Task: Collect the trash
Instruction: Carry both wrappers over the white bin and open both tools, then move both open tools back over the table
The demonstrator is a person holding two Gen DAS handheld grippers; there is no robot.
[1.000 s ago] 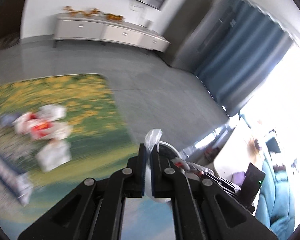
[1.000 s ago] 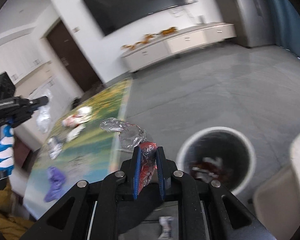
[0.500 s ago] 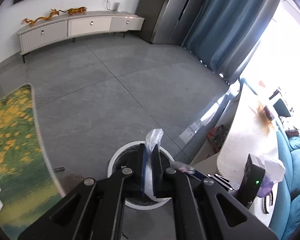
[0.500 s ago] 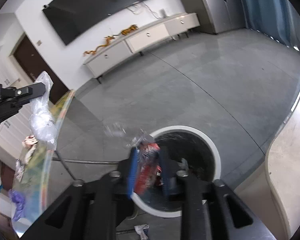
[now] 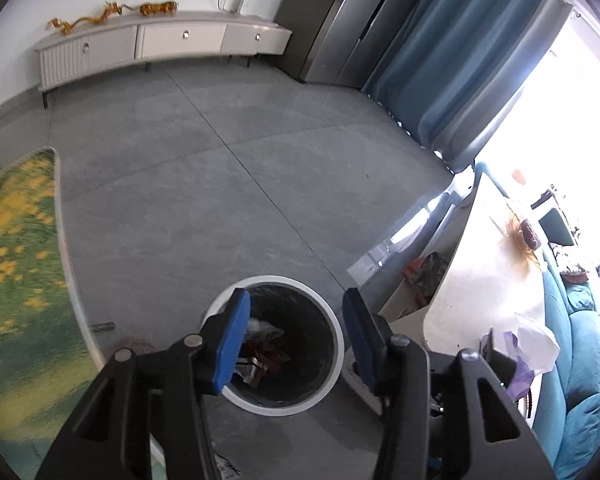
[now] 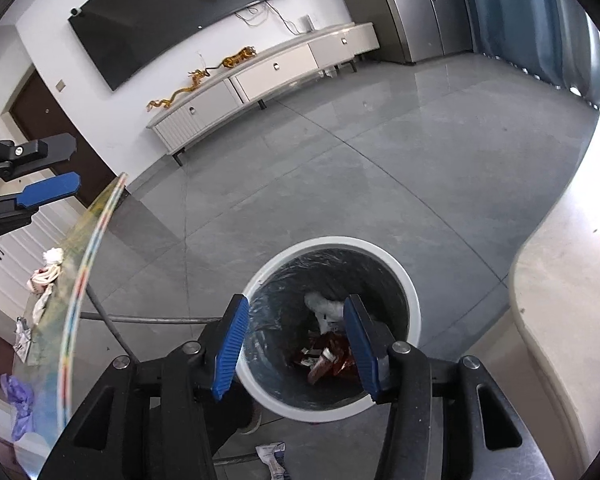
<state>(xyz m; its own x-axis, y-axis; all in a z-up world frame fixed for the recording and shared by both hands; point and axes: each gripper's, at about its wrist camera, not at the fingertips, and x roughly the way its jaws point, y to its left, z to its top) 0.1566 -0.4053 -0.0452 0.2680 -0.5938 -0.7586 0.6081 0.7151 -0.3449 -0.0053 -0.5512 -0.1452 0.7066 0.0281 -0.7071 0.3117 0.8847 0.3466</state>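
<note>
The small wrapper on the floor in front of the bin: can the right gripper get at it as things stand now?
Probably yes. The right gripper hangs open and empty over the bin, and the wrapper lies on bare floor just below, nothing covering it.

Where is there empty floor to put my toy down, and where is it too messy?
Bare grey floor stretches between the white bin, the long cabinet and the blue curtain. It's crowded on the table, where wrappers lie, and inside the bin.
</note>
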